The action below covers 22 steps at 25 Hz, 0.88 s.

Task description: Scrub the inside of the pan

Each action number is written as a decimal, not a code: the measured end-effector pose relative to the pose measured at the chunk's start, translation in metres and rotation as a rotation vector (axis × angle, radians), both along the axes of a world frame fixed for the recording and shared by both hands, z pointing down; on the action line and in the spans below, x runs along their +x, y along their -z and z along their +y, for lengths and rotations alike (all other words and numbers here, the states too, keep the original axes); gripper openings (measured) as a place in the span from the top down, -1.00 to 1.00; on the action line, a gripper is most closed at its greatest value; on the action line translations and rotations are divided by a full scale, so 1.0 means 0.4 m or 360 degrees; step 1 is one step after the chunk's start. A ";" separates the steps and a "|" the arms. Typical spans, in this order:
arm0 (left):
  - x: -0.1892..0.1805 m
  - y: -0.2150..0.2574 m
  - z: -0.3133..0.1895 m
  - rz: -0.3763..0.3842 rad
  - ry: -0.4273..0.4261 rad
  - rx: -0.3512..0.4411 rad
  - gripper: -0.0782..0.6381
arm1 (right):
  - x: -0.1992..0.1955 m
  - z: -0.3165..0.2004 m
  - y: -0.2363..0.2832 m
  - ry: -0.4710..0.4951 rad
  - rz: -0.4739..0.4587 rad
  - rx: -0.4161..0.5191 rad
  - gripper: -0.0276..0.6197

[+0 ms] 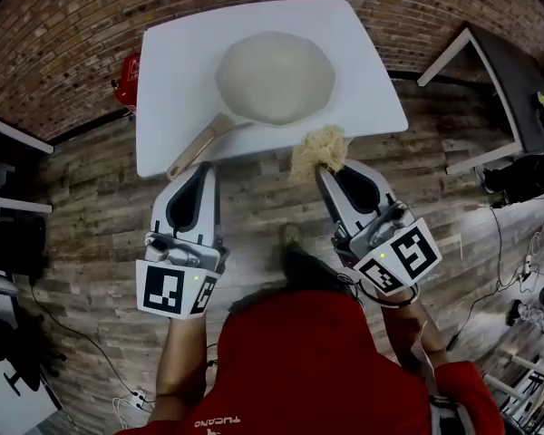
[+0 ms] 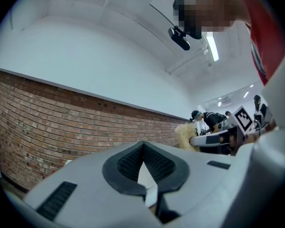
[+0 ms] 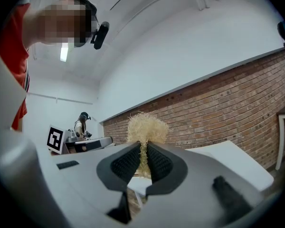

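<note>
Step in hand: the approach, scrubbing not yet begun.

- Right gripper: fingers clamped on a straw-coloured scrubber, just short of the pan on its near side.
- Left gripper: fingers together, empty, near the tip of the pan's handle.
- Pan: sits on the white desk; pale inside looks empty.

Next, likely: steady the handle, then carry the scrubber over the rim.

Brick wall, wood-plank floor, white table, ceiling light.
</note>
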<state>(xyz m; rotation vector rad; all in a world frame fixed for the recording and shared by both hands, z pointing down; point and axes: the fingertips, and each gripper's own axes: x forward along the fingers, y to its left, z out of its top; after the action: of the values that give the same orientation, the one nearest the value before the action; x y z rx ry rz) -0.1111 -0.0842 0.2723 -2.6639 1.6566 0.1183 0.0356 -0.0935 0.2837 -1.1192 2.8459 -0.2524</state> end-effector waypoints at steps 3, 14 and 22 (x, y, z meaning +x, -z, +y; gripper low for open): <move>0.015 -0.008 -0.075 -0.0015 0.0045 -0.0027 0.75 | 0.022 -0.087 -0.004 0.0035 -0.0012 -0.0013 0.76; 0.050 -0.033 -0.308 -0.0061 0.0163 -0.0069 0.75 | 0.028 -0.334 -0.022 0.0190 -0.0005 -0.0032 0.76; -0.001 -0.047 -0.412 -0.0112 0.0140 -0.0078 0.75 | -0.039 -0.425 -0.041 0.0179 0.0063 -0.0052 0.76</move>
<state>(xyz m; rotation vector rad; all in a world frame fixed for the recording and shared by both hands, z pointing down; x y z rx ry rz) -0.1115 -0.2491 0.2910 -2.5916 1.7738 -0.0165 0.0200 -0.2634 0.3000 -0.9813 2.9547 -0.2879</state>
